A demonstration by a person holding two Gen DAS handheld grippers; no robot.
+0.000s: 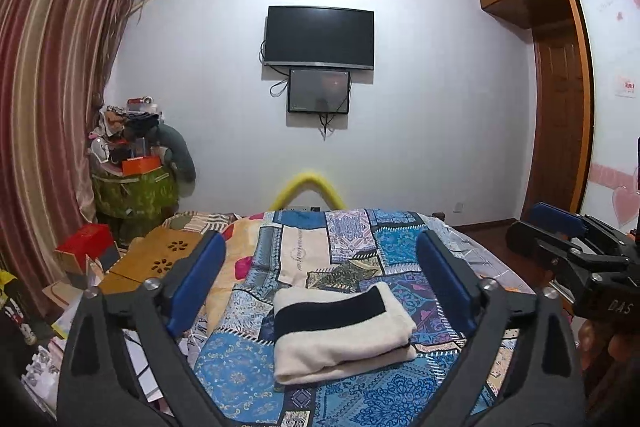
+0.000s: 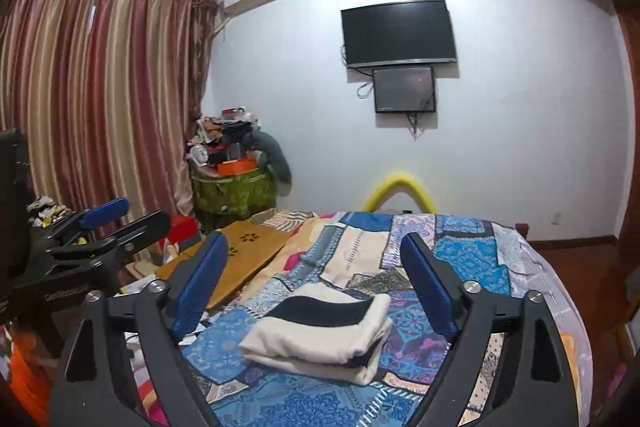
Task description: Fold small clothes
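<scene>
A folded cream garment with a black stripe (image 1: 340, 331) lies on the patchwork bedspread (image 1: 240, 367); in the right wrist view the same garment (image 2: 320, 335) lies flat on the bedspread (image 2: 280, 399). My left gripper (image 1: 320, 243) hangs above and behind it, open, with nothing between its blue pads (image 1: 200, 279). My right gripper (image 2: 315, 241) is also open and empty, raised over the garment. Each gripper shows in the other's view: the right gripper (image 1: 534, 229) at the right edge, the left gripper (image 2: 136, 215) at the left edge. Neither touches the cloth.
A wooden board with flower cut-outs (image 1: 160, 259) rests on the bed's left side beside a red box (image 1: 86, 241). A cluttered pile on a green-covered stand (image 1: 132, 183) stands by the striped curtain (image 1: 44, 107). A yellow foam arch (image 1: 308, 187) rises at the bed's far end, below a wall television (image 1: 320, 37).
</scene>
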